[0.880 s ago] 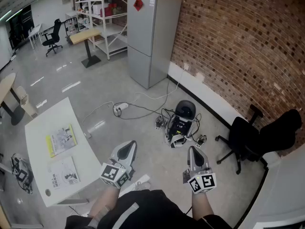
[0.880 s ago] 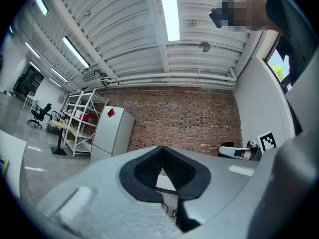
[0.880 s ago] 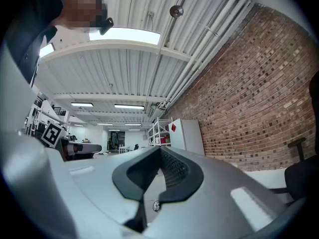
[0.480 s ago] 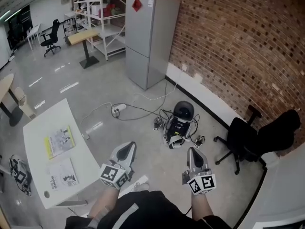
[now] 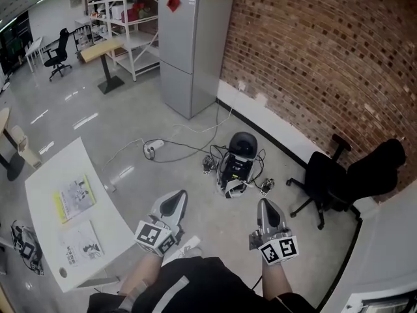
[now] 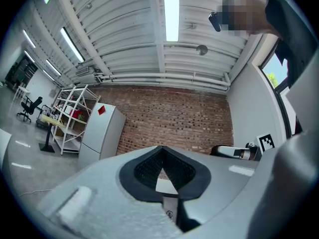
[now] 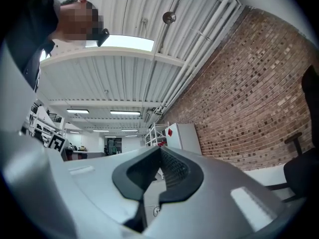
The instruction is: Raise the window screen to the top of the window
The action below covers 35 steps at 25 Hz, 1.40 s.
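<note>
Grey polished floor [image 5: 130, 129] fills most of the head view, bounded at the rear and right by a brick wall [image 5: 326, 57]. A grey refrigerator [image 5: 189, 51] stands against that wall, with a white shelving rack [image 5: 124, 18] to its left. Cables and a black device [image 5: 234, 165] lie on the floor near the wall, and a black office chair [image 5: 339, 175] stands to their right. A white table [image 5: 111, 220] carrying two booklets [image 5: 73, 197] sits at the lower left.

Left gripper [image 5: 171, 204]: held low in front of the person, just right of the table edge, tilted slightly upward. Its own view shows the jaws clenched together with nothing between them.

Right gripper [image 5: 266, 208]: held beside the left, apart from it and level with it, likewise tilted slightly upward. Its own view shows the jaws pressed together and empty.

Window [image 6: 277, 71]: visible at the right edge of the left gripper view, set in a white wall [image 5: 388, 240] that lies to the person's right, beyond the right gripper. Green foliage shows through the glass. The window screen itself cannot be made out in any view. Both grippers point toward the brick wall and are well apart from the window; neither touches it.
</note>
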### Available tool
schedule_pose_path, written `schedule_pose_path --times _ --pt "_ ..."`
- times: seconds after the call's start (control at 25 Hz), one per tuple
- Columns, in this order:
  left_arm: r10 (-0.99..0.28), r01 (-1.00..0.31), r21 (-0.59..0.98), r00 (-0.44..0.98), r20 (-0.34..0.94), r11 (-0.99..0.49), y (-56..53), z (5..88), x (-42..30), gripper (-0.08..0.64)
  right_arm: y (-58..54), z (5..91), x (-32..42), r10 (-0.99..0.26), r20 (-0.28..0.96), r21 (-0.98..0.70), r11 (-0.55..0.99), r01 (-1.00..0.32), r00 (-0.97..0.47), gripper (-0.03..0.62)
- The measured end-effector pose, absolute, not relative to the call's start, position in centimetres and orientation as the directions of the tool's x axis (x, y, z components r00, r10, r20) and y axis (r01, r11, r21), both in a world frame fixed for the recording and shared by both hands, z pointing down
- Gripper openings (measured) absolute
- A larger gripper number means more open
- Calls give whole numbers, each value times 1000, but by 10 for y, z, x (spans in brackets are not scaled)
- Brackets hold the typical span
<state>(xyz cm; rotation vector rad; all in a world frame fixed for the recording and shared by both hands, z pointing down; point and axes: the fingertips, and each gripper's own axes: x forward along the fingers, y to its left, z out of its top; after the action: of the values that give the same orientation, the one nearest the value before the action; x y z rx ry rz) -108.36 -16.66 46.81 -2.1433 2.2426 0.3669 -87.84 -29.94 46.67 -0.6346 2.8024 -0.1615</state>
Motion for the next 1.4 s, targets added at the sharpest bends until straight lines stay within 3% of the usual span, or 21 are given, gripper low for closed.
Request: schedule_pose_path --times 0.4,0.76,1.4 --pt "-979 -977 158 119 -166 -145 -226 468 -1056 5 -323 473 -826 -596 -217 -182 803 -567 -773 6" --pt "-915 -901 173 377 -140 -398 -294 477 -998 5 -329 484 -742 -805 -187 -262 593 -761 -563 6" --pt "-753 -730 185 641 -150 -658 -337 480 -885 3 -275 478 -617 -952 -198 -273 281 -920 -232 5"
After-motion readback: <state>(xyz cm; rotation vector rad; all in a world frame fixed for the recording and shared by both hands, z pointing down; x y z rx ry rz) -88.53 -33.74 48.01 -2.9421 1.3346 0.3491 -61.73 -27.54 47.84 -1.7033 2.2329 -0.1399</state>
